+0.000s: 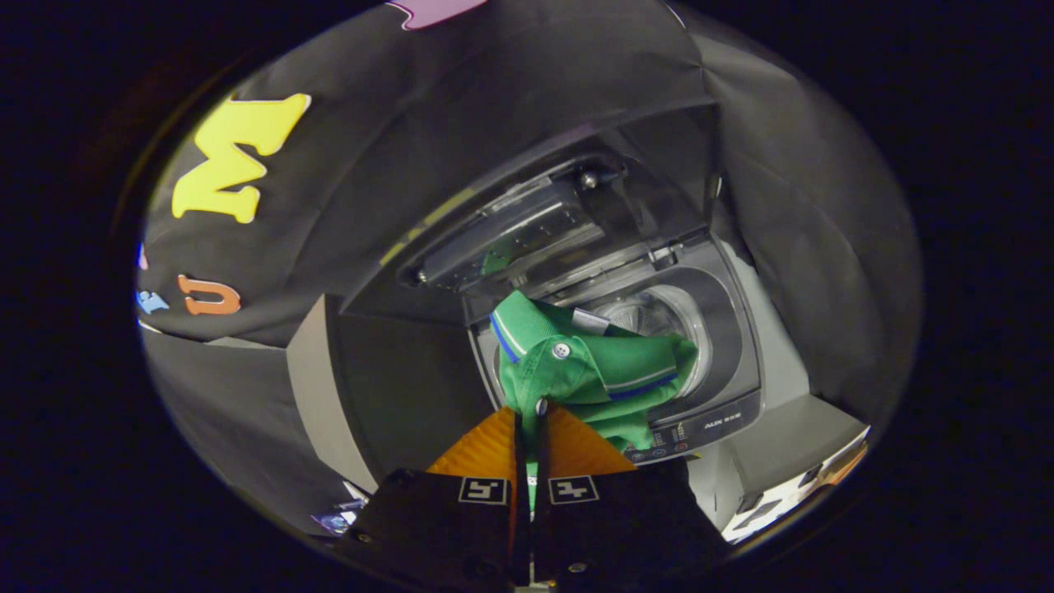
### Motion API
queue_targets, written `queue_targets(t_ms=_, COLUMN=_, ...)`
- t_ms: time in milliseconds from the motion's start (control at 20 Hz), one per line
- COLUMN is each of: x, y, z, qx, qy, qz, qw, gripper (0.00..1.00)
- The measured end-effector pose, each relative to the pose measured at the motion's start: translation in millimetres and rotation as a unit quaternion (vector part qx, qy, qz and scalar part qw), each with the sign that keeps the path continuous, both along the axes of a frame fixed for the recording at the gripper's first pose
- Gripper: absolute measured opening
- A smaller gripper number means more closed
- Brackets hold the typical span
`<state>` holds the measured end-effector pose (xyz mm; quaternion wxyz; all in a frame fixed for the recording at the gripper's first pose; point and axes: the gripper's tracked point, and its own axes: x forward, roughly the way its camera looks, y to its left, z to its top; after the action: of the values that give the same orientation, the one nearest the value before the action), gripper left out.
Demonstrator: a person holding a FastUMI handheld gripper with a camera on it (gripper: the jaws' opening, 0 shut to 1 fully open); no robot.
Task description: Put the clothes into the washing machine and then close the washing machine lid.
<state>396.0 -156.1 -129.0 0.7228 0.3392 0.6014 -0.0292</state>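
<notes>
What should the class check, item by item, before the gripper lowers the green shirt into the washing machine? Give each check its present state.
1. Gripper shut on the green polo shirt, cloth pinched between the fingers: ok.
2. Washing machine lid raised: ok.
3. Drum opening beyond the shirt visible and unblocked: ok.
4. Shirt hanging over the opening, not the control panel: cannot tell; its lower edge overlaps the panel.
5. Drum empty of other clothes: cannot tell; shirt hides most of it.

Dim booth, fisheye-warped, soft edges
</notes>
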Motion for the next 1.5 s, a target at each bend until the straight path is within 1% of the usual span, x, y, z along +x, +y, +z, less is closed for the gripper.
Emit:
queue_targets(t_ms=200, x=9, y=7, z=-28, qx=-0.008, qy=0.017, qz=0.014, qw=1.0, gripper=0.05)
queue_targets(t_ms=450, x=19, y=17, z=-65, qx=-0.015, qy=0.046, qz=0.022, qw=0.999, gripper=0.05)
queue_targets(t_ms=550, x=34, y=15, z=-78, qx=-0.042, qy=0.036, qz=0.022, qw=0.998, gripper=0.05)
queue_targets(t_ms=600, x=39, y=7, z=-77, qx=-0.053, qy=0.032, qz=0.021, qw=0.998, gripper=0.05)
queue_targets(t_ms=700, x=44, y=4, z=-85, qx=-0.073, qy=0.019, qz=0.023, qw=0.997, gripper=0.05)
queue_targets(t_ms=850, x=41, y=-4, z=-94, qx=-0.102, qy=-0.004, qz=0.032, qw=0.994, gripper=0.05)
queue_targets(t_ms=1050, x=45, y=-6, z=-100, qx=-0.116, qy=-0.034, qz=0.036, qw=0.992, gripper=0.06)
queue_targets(t_ms=1100, x=45, y=-7, z=-96, qx=-0.122, qy=-0.042, qz=0.037, qw=0.991, gripper=0.08)
queue_targets(t_ms=1150, x=46, y=-5, z=-94, qx=-0.123, qy=-0.052, qz=0.038, qw=0.99, gripper=0.13)
queue_targets(t_ms=1200, x=50, y=-3, z=-91, qx=-0.122, qy=-0.066, qz=0.037, qw=0.99, gripper=0.15)
queue_targets(t_ms=1250, x=55, y=-5, z=-88, qx=-0.131, qy=-0.076, qz=0.038, qw=0.988, gripper=0.14)
queue_targets(t_ms=1400, x=59, y=-9, z=-78, qx=-0.167, qy=-0.108, qz=0.054, qw=0.978, gripper=0.32)
queue_targets(t_ms=1450, x=63, y=-8, z=-73, qx=-0.175, qy=-0.118, qz=0.062, qw=0.975, gripper=0.36)
queue_targets(t_ms=1500, x=69, y=-8, z=-65, qx=-0.181, qy=-0.128, qz=0.07, qw=0.973, gripper=0.45)
